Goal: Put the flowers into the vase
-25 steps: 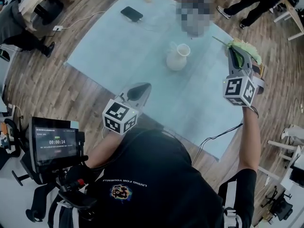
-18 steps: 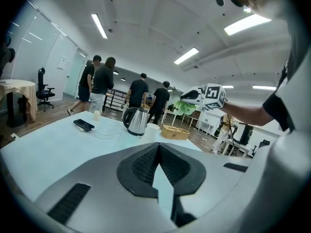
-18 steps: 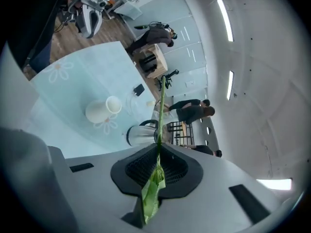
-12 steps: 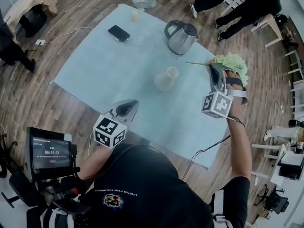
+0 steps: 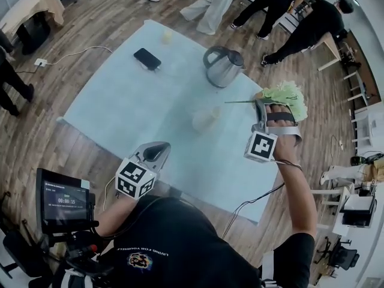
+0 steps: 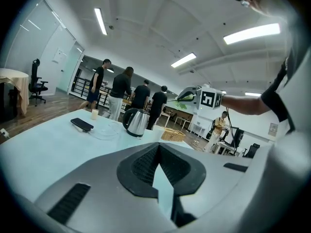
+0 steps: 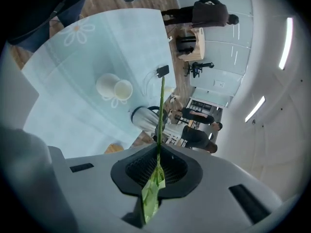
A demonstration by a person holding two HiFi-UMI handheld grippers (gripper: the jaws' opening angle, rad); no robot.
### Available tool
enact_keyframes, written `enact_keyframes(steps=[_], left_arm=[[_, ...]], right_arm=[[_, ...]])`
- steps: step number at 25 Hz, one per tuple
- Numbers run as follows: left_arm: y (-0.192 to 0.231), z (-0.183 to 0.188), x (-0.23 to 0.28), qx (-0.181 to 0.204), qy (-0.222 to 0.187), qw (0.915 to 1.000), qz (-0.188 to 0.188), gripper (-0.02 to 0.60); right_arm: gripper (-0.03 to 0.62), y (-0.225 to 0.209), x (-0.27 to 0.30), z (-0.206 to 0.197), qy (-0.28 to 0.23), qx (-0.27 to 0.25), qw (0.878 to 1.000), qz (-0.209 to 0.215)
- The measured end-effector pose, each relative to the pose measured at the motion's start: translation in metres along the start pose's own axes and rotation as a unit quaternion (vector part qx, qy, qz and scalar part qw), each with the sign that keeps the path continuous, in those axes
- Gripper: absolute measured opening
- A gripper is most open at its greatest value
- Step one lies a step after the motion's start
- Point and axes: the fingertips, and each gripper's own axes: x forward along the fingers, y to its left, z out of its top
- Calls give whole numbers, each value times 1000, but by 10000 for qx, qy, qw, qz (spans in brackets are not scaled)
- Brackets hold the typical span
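Table [image 5: 108, 110] (pale blue) holds kettle [image 5: 223, 68], phone [image 5: 147, 59], vase [image 5: 205, 119]; wooden floor [image 5: 45, 155] around.

Vase [image 5: 205, 119] mid table [image 5: 120, 110]; kettle [image 5: 223, 66] behind it, phone [image 5: 147, 58] to kettle's L. Flower [image 5: 287, 93] in right gripper [image 5: 258, 104], R of vase; left gripper [image 5: 157, 149] nr front edge.

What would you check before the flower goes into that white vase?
1. Grip: right gripper shut on flower stem: ok.
2. Mouth of vase free: ok.
3. Stem tip above that mouth: not ok, it is off to one side.
4. Stem pointing downward: not ok, in the head view it lies more level than upright.
5. Path: kettle stands apart from vase: ok.
6. Spare left gripper empty, away from vase: ok.
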Motion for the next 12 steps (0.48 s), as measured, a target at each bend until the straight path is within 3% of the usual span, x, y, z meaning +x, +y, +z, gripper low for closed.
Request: enact_keyframes(steps=[6, 10, 12], left_arm=[[-7, 0, 2, 15, -24, 9999, -131, 8], [-11, -1, 4, 8, -50, 9998, -208, 8], [-13, 0, 5, 1, -65, 9997, -242, 8]], right_arm=[[31, 10, -6, -4, 302, -551, 9977, 240], [31, -3, -8, 3, 397, -805, 9959, -77], [31, 4, -9, 2, 545, -957, 9938, 152]])
